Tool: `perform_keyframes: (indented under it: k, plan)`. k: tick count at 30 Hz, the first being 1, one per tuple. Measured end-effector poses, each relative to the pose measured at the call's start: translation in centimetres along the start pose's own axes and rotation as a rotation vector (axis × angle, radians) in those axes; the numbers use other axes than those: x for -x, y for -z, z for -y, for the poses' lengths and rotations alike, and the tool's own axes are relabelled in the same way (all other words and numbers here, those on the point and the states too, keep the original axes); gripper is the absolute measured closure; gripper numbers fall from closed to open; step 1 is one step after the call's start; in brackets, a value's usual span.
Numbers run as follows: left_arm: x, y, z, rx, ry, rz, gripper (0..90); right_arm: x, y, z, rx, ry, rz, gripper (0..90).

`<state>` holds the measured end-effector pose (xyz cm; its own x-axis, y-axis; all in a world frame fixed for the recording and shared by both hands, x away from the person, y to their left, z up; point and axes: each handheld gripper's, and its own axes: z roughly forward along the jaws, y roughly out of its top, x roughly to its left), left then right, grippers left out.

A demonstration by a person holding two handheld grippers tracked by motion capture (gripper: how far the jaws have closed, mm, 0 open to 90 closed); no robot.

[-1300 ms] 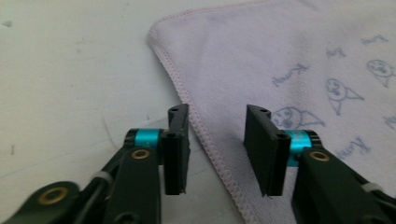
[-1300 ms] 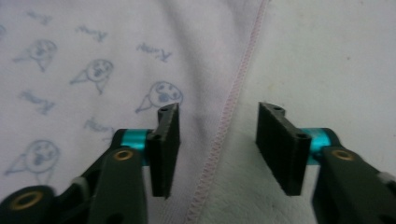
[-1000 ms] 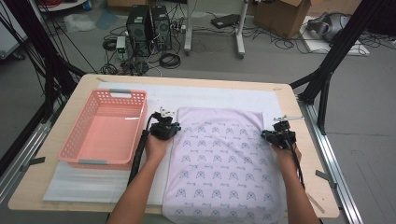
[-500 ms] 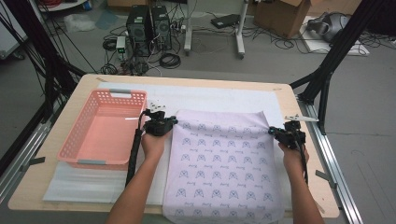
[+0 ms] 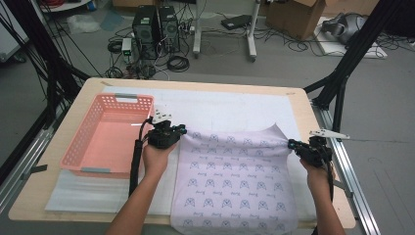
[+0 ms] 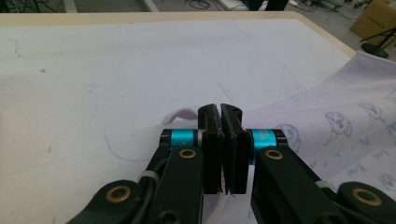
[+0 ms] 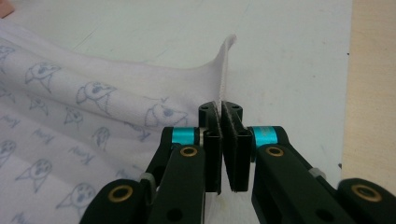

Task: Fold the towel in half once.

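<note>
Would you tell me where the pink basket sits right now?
In the high view the pink basket sits on the table's left side, just left of the left gripper.

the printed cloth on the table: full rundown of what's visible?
The cloth is pale lilac fabric, soft-looking, printed with rows of small blue dog-head motifs. It lies spread on the white mat, its near edge hanging over the table's front. Its two far corners are pinched and lifted: the left gripper is shut on one, the right gripper on the other, so the far edge sags between them. The pink basket sits apart to its left.
</note>
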<state>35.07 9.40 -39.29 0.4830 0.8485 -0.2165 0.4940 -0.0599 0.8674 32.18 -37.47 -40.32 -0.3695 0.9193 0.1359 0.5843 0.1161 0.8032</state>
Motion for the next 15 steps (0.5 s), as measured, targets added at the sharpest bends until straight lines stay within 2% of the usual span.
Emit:
perform_keyframes:
  k: [6,9,15]
  plan:
    - [0.9,1.9,0.6,0.006,-0.014,0.028,86.8,-0.6,1.9,1.0,0.021,0.009,-0.020,87.1]
    - [1.3,2.9,1.3,0.002,-0.016,0.063,86.7,-0.9,2.9,1.8,0.028,0.011,-0.032,87.0]
    - [1.9,4.4,3.7,-0.018,-0.034,0.083,86.7,-1.6,4.2,4.0,0.024,0.017,-0.046,87.1]
